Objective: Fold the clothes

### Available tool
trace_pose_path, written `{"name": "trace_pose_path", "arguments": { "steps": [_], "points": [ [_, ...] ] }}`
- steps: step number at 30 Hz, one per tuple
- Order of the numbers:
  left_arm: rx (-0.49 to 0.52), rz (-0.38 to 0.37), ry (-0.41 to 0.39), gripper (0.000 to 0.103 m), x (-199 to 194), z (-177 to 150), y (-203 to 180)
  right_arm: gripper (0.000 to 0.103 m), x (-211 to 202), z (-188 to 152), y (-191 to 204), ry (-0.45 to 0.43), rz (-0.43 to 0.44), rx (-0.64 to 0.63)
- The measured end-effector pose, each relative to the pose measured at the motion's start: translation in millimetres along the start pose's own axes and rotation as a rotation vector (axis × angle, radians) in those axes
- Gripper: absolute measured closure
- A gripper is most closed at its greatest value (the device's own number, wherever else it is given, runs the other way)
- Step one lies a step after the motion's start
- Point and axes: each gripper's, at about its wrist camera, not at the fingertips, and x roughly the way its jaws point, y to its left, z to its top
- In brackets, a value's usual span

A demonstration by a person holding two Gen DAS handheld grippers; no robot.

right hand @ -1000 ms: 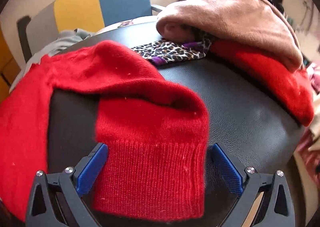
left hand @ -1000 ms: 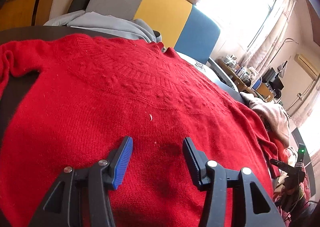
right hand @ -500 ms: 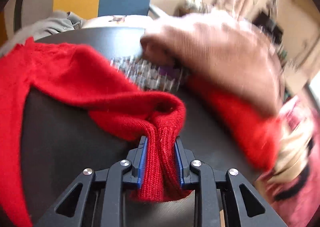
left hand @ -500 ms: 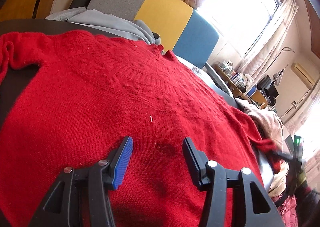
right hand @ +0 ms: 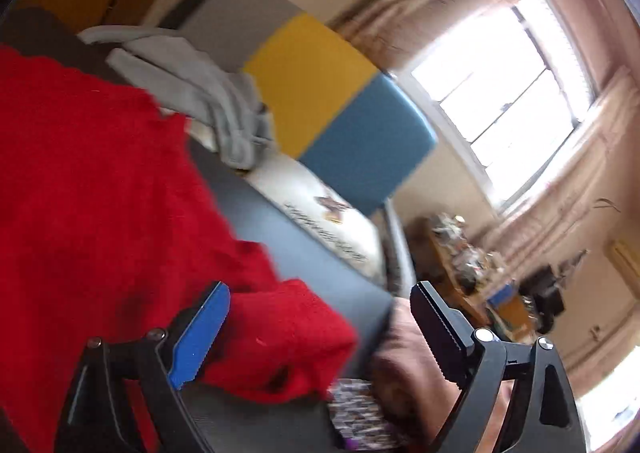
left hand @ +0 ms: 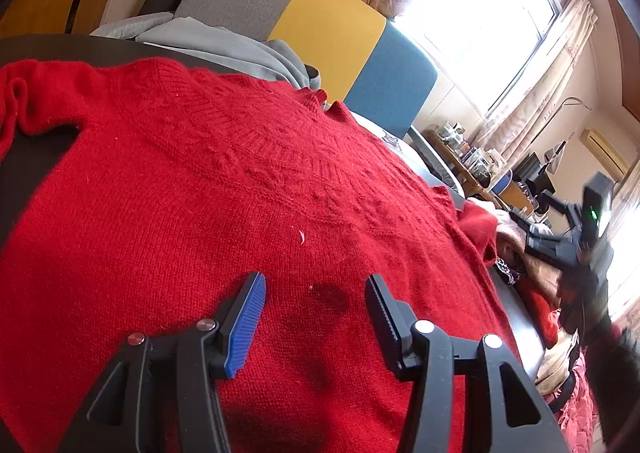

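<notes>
both grippers spread wide, left gripper (left hand: 314, 301) over red sweater (left hand: 200, 193), right gripper (right hand: 320, 317) view blurred

Daylight is blowing out the window (left hand: 484, 13), fisheye is bending the edges, and motion blur is smearing the right view.

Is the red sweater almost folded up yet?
Not really. The red sweater lies spread flat on the dark table, front mostly smooth. The right gripper is open above one sleeve, bunched by the sweater's edge. The left gripper hovers open above the body, gripping nothing. Both sleeves and the body are not yet folded.
</notes>
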Motion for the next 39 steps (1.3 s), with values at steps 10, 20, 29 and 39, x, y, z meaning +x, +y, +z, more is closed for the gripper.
{"name": "trace_pose_path", "arguments": {
  "steps": [10, 20, 29, 39],
  "points": [
    [0.063, 0.066, 0.034, 0.047, 4.0, 2.9, -13.6, 0.0, -16.5, -69.4, 71.1, 0.124, 0.366, 0.27],
    [0.679, -0.013, 0.171, 0.039, 60.9, 70.7, -175.2, 0.0, 3.1, -94.0, 59.1, 0.201, 0.487, 0.474],
    [1.335, -0.13, 0.373, 0.039, 165.2, 41.7, -301.5, 0.0, -0.9, -88.1, 53.0, 0.175, 0.479, 0.472],
    [1.442, -0.168, 0.493, 0.039, 238.8, 19.2, -326.5, 0.0, 1.8, -91.1, 50.5, 0.156, 0.499, 0.497]
  ]
}}
